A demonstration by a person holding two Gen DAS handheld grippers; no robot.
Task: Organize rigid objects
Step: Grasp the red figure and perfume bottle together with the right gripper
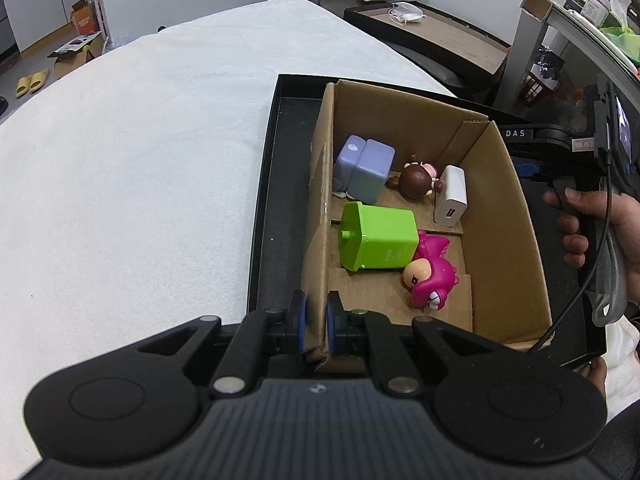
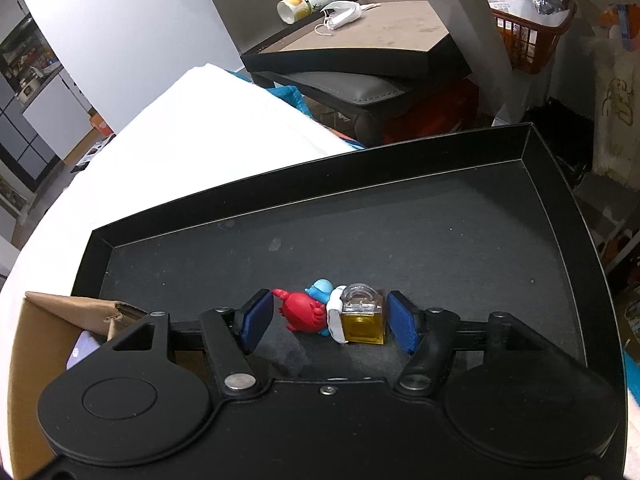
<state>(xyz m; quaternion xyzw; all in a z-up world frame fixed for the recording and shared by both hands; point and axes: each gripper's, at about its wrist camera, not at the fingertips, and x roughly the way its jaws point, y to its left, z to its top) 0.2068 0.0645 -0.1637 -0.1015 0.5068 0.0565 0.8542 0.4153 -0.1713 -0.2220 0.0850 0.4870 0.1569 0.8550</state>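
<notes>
My left gripper [image 1: 316,320] is shut on the near left wall of a cardboard box [image 1: 320,208] that sits in a black tray [image 1: 266,184]. Inside the box lie a green block [image 1: 376,242], a purple block [image 1: 364,168], a brown doll [image 1: 416,180], a white charger [image 1: 451,196] and a pink figure [image 1: 432,276]. My right gripper [image 2: 328,320] is open on the black tray floor [image 2: 400,240], its pads either side of a red and blue figure [image 2: 310,310] and a clear yellow cube [image 2: 364,316]. The box corner [image 2: 76,308] shows at the left.
The tray rests on a white cloth-covered table [image 1: 140,140]. Behind it stand a dark side table [image 2: 360,40] with a tipped cup [image 2: 304,0] and a face mask [image 2: 342,14], and an orange basket [image 2: 528,36]. The right-hand gripper and a hand [image 1: 592,208] are beside the box.
</notes>
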